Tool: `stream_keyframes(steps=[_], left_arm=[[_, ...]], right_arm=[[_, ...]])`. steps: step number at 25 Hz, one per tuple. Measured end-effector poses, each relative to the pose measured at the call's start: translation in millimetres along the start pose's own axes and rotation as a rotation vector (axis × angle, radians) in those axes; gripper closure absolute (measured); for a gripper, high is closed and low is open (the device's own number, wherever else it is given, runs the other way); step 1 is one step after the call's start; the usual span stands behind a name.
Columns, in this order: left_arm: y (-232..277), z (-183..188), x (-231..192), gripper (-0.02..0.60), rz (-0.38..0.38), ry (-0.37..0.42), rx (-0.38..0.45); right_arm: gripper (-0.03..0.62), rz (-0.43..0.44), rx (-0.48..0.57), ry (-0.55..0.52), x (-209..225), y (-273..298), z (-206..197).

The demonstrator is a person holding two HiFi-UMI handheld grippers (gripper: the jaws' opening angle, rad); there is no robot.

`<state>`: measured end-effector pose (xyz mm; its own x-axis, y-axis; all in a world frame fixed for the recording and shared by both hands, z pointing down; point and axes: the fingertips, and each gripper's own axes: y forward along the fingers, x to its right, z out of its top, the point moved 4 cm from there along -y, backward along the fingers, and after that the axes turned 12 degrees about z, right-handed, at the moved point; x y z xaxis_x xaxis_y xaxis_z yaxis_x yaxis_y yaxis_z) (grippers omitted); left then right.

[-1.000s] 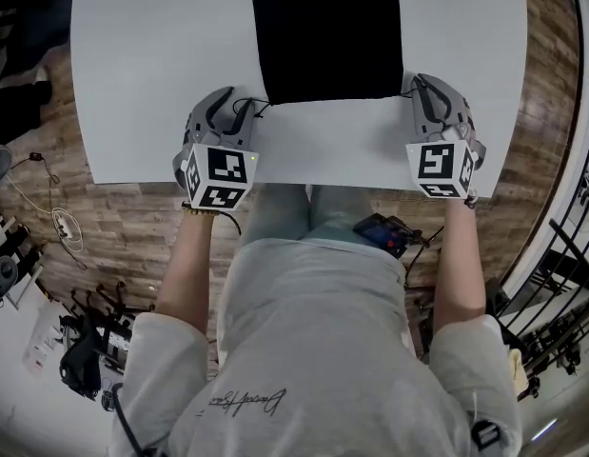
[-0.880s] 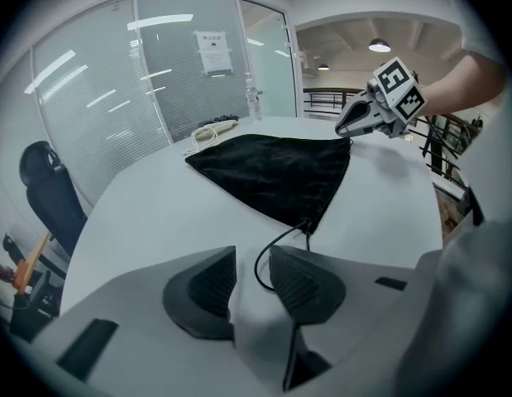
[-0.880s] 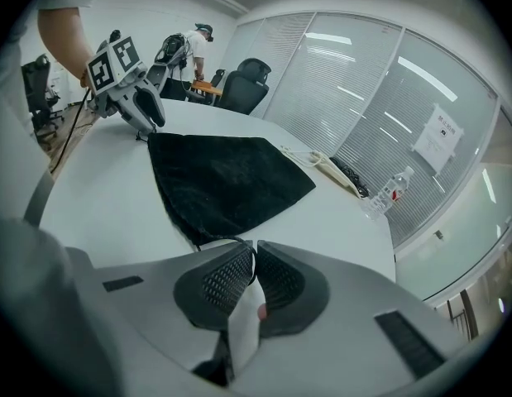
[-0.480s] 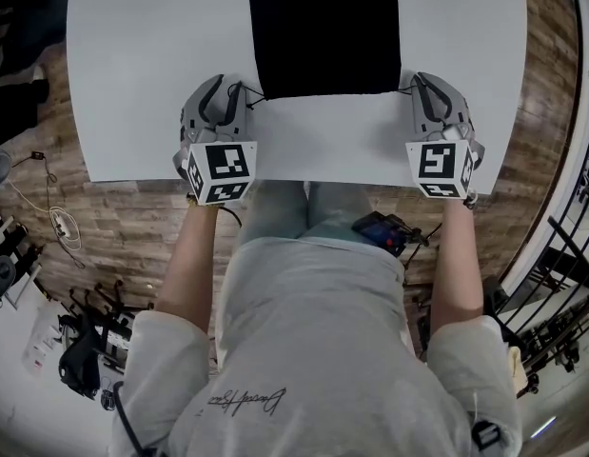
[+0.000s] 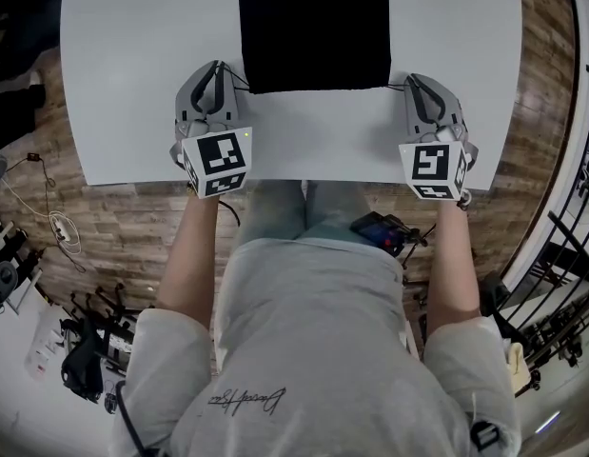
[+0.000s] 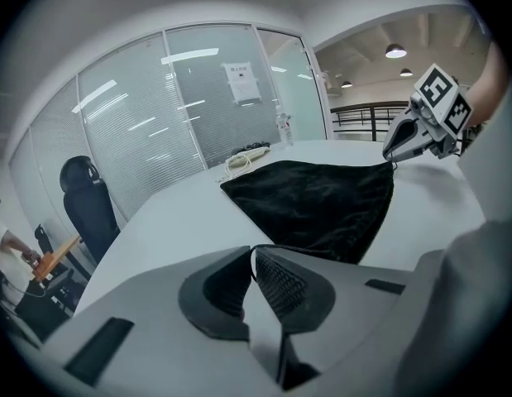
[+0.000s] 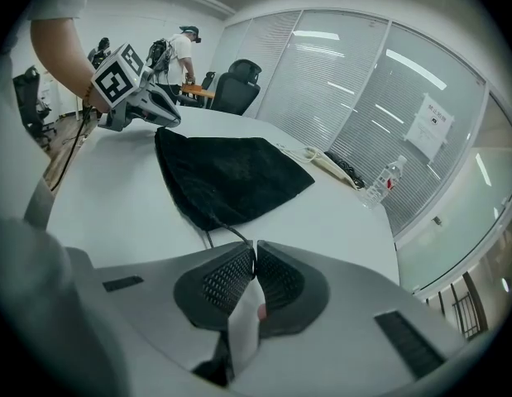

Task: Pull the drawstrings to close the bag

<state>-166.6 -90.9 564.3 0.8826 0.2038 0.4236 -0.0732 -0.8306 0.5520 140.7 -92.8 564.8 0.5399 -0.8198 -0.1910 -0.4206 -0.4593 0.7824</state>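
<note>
Now that left tongs [image 6: 252,249] have just snapped closed, after swinging in to bag's lower-left corner, I read left cord [image 5: 239,82] as pinched at tips, though too thin to confirm. Right tongs [image 7: 255,244] clenched on right cord [image 7: 225,230]. Black bag [image 5: 313,27] lies flat, top centre of table [image 5: 132,65], not yet cinched; both ends look ready for outward pull. Notice [image 6: 242,82] on glass wall and bottle [image 7: 386,178] label: unreadable.
</note>
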Motion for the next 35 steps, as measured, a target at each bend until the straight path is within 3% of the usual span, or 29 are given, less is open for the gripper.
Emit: stream_keyframes(steps=[13, 23, 35], left_arm=[[-14.8, 28.2, -32.1, 0.569, 0.083, -0.165, 0.084], [-40.3, 51.6, -50.2, 0.571, 0.088, -0.223, 0.122], [-67.6, 79.5, -55.5, 0.571, 0.053, -0.307, 0.148]], right_arm=[[0.566, -0.109, 0.129, 0.197, 13.7, -19.0, 23.9], [0.568, -0.126, 0.24, 0.352, 29.3, -51.5, 39.3], [0.568, -0.141, 0.288, 0.359, 44.5, -90.5, 54.7]])
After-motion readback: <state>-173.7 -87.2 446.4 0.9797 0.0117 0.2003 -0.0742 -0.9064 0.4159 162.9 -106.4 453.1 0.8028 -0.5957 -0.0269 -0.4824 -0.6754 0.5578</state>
